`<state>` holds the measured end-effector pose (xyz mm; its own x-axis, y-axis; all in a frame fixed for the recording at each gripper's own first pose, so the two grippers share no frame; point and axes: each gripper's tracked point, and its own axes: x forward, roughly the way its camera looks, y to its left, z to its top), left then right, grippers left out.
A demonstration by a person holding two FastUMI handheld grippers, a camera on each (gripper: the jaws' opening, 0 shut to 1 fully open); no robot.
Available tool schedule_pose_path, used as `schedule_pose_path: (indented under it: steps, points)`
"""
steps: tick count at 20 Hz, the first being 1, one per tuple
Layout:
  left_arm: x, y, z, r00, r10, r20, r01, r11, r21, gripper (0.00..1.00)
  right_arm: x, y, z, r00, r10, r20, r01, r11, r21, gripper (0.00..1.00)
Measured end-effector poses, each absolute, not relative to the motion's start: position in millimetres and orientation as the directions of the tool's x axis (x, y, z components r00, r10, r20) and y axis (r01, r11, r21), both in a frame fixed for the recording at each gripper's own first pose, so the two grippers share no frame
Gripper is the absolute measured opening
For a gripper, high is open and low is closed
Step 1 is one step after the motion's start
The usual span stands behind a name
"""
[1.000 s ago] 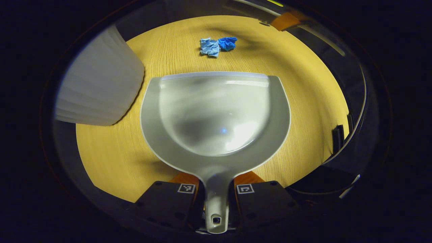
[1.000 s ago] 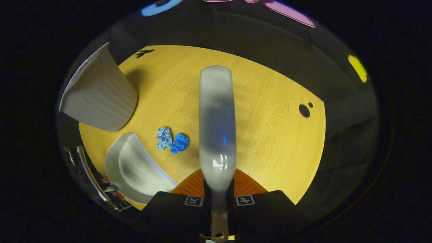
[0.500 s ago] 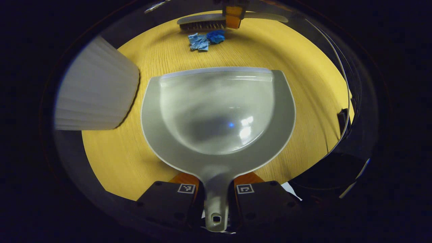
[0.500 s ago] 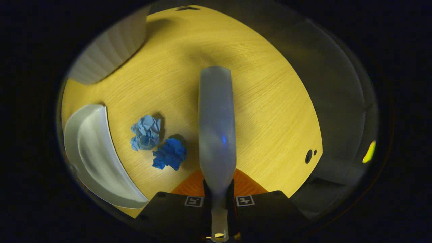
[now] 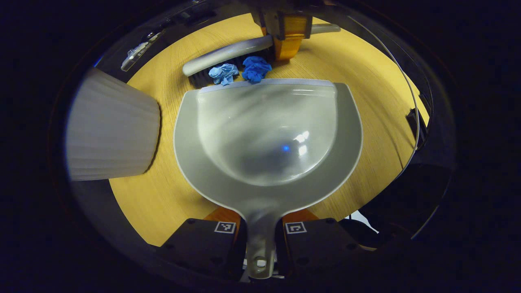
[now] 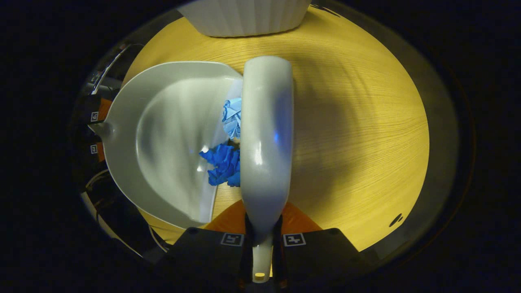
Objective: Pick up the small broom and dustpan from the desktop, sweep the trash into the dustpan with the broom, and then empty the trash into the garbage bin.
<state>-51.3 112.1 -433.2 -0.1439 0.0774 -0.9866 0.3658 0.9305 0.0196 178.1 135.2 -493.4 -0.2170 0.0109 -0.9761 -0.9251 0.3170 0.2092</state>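
The left gripper [image 5: 260, 236] fingers are clamping the dustpan [image 5: 266, 134] handle, the right gripper [image 6: 262, 244] fingers the broom [image 6: 264, 138]. Two paper wads [image 6: 226, 154] are sitting at the dustpan's lip; a hasty stroke risks flicking them sideways past it.

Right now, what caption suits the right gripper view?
Broom pushes two blue paper wads onto the dustpan lip.

I am working in a staged recording booth, not a lived-in room. Dark cloth closes in around a round, light wood-grain tabletop [image 6: 358, 122], lit from above while everything beyond its edge falls black. Loose cables [image 5: 411, 101] trail past the table's rim. A white ribbed plastic bin [image 5: 112, 130] stands on the tabletop, which gives the setup a household-chore look.
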Motion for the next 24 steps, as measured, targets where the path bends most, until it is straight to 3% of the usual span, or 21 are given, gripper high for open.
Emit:
schedule_pose_path:
  steps: [1, 2, 6, 9, 12, 19, 24]
  points:
    - [-50.3, 111.6, -433.2, -0.141, 0.074, -0.987, 0.369, 0.929, 0.016, 0.28, 175.6, 135.5, -492.9, -0.254, 0.035, -0.967, -0.905, 0.345, 0.250, 0.17]
    - [-50.3, 111.9, -434.1, -0.136, 0.067, -0.988, 0.377, 0.926, 0.010, 0.28, 173.8, 133.9, -495.1, -0.283, 0.051, -0.958, -0.887, 0.366, 0.281, 0.20]
    - [-45.4, 109.4, -436.0, -0.109, 0.043, -0.993, 0.406, 0.914, -0.005, 0.27, 169.8, 134.5, -490.4, -0.340, 0.058, -0.939, -0.857, 0.391, 0.335, 0.20]
    - [-50.5, 111.4, -435.6, -0.125, 0.038, -0.991, 0.403, 0.915, -0.016, 0.28, 161.8, 137.4, -481.4, -0.463, 0.140, -0.875, -0.766, 0.433, 0.474, 0.20]
    - [-51.9, 112.3, -434.6, -0.113, 0.032, -0.993, 0.379, 0.925, -0.014, 0.28, 155.6, 149.5, -480.1, -0.493, 0.265, -0.829, -0.676, 0.483, 0.557, 0.20]
    - [-59.2, 110.4, -433.3, -0.063, -0.010, -0.998, 0.249, 0.968, -0.026, 0.28, 145.4, 147.9, -473.0, -0.370, 0.576, -0.729, -0.505, 0.534, 0.678, 0.20]
    - [-60.0, 107.1, -408.6, 0.064, -0.048, -0.997, 0.182, 0.983, -0.035, 0.28, 148.5, 157.4, -469.5, -0.177, 0.802, -0.571, -0.320, 0.501, 0.804, 0.20]
